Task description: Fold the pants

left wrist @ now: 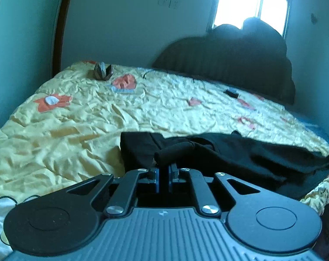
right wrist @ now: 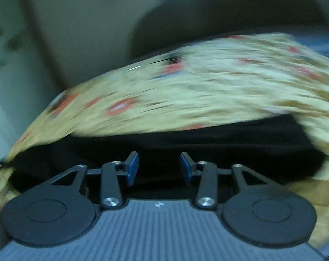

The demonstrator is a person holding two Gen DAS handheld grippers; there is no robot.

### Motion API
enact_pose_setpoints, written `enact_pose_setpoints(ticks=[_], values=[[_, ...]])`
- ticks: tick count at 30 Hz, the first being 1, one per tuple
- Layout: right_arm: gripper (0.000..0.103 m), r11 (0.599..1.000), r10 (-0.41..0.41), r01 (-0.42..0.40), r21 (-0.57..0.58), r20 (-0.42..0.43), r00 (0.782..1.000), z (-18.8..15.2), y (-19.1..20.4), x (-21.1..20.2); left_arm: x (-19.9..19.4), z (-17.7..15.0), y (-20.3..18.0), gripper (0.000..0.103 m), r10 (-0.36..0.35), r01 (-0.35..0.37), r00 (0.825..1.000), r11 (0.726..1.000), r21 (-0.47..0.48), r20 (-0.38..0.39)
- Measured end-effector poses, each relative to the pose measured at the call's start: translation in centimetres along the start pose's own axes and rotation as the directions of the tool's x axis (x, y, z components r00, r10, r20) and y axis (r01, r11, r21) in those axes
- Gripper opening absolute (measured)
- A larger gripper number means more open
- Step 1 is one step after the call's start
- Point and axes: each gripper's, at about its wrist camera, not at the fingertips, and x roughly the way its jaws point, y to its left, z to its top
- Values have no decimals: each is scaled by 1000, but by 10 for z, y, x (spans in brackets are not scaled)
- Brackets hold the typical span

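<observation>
Your left tongs (left wrist: 163, 175) are pressed together, pinching a rolled edge of the black fabric pants (left wrist: 240, 154), which lie on the near side of the bed under its crumpled yellow quilted bedspread with orange flowers (left wrist: 88, 117). From that pinched end the pants run lengthwise across the bed toward your right, parallel to the near edge. Your right tongs (right wrist: 159, 167) are spread wide, holding nothing, low over the dark cloth (right wrist: 186, 139); that view is motion-blurred, so contact can't be judged.
</observation>
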Motion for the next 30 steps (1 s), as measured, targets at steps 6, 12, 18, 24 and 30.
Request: enact_pose_setpoints(ticks=[6, 12, 18, 24, 30], values=[[56, 920, 17, -23, -392, -19, 1000, -34, 118, 50, -11, 6, 7, 8, -38, 41, 998, 998, -51, 54], [64, 656, -41, 75, -751, 64, 997, -84, 224, 89, -14, 14, 7, 8, -81, 85, 993, 995, -51, 86], [55, 574, -63, 97, -813, 75, 995, -96, 263, 127, -15, 18, 9, 8, -96, 100, 991, 994, -47, 89], [9, 517, -171, 193, -834, 120, 978, -90, 259, 137, -12, 9, 15, 8, -100, 103, 993, 994, -36, 66], [3, 449, -157, 196, -872, 139, 978, -107, 256, 113, -5, -20, 15, 12, -8, 10, 999, 998, 58, -34]])
